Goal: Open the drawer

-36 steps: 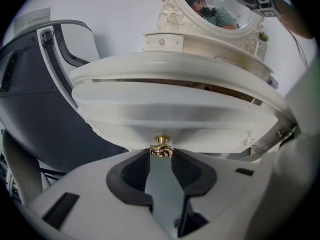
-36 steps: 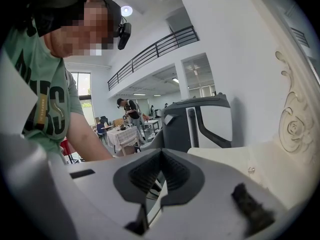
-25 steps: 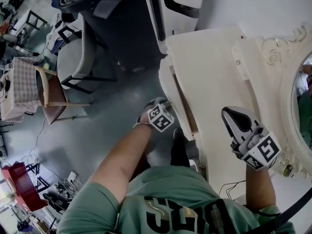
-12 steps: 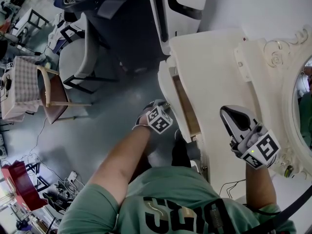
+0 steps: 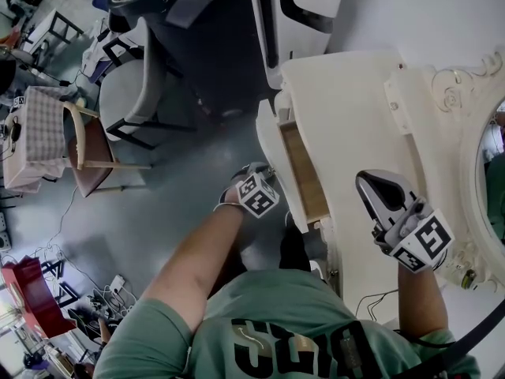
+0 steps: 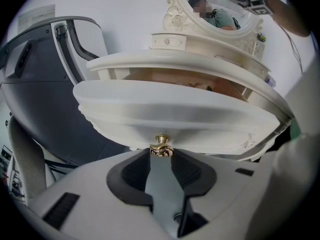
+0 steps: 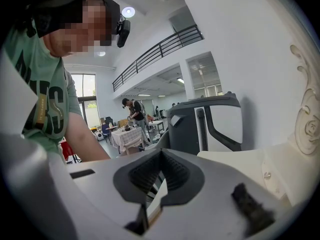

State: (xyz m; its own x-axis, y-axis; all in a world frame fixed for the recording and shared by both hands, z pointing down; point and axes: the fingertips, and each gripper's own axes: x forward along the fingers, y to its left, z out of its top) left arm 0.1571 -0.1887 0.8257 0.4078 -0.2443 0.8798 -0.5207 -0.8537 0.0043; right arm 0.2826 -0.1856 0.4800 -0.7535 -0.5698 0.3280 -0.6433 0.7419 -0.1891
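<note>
The white dressing table (image 5: pixel 347 109) has a curved drawer (image 6: pixel 175 119), and in the head view the drawer (image 5: pixel 302 172) stands partly out with its wooden inside showing. A small brass knob (image 6: pixel 161 149) sits at the middle of the drawer front. My left gripper (image 6: pixel 161 155) is shut on this knob, one dark pad on either side of it. In the head view the left gripper (image 5: pixel 265 174) is at the drawer's front edge. My right gripper (image 5: pixel 369 186) hovers over the tabletop, shut and holding nothing; the right gripper view shows its jaws (image 7: pixel 161 156) meeting at the tip.
An ornate oval mirror (image 5: pixel 489 172) rises at the table's back. A dark grey and white massage chair (image 5: pixel 197 38) stands just beyond the drawer's far side. A wooden chair (image 5: pixel 87 148) and a cloth-covered table (image 5: pixel 35 136) stand off to the left on the grey floor.
The drawer has slid further out of the table, showing more of its wooden inside. My left gripper has moved a little with the knob. The right gripper has stayed put.
</note>
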